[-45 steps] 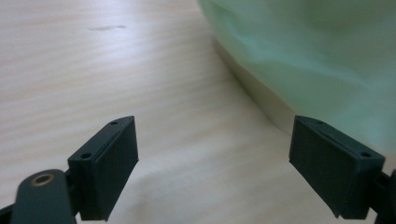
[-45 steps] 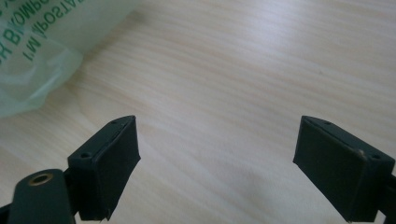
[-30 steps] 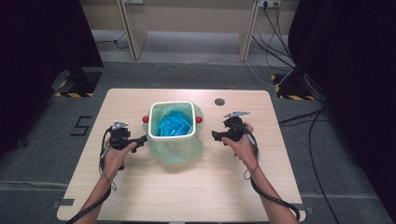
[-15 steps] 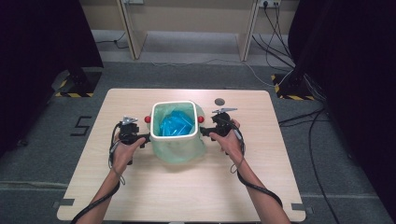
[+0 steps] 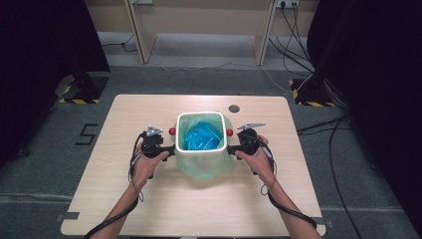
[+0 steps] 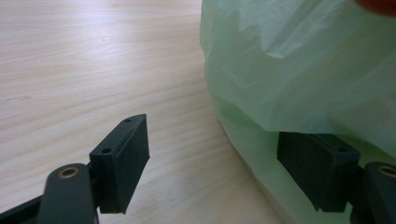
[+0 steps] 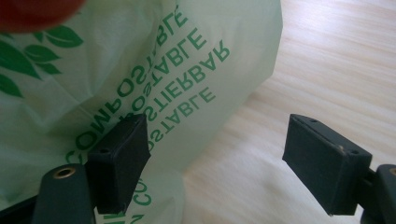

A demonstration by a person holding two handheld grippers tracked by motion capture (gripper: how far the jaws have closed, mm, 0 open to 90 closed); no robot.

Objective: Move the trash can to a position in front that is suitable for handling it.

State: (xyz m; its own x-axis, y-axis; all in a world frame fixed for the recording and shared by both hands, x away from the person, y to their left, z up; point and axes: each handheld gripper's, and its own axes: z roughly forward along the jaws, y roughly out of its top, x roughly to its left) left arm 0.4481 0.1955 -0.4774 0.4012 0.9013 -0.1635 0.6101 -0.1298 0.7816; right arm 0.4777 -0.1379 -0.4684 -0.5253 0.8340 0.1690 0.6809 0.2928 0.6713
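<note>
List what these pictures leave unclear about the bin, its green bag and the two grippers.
- Bin walls: high view, covered by the draped green bag.
- Blue contents: high view, too small to identify.
- Bag's printed words: right gripper view, creased and cut off.
- Left gripper far jaw: left gripper view, tucked under bag film.

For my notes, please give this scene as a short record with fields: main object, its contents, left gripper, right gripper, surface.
main object: white bin lined with a pale green compostable bag, red knob on each side
contents: blue plastic
left gripper: at the bin's left side, jaws apart but just closing, bag film beside one jaw, not pinched
right gripper: at the bin's right side, jaws apart, just closing, bag not pinched
surface: light wooden table
</note>
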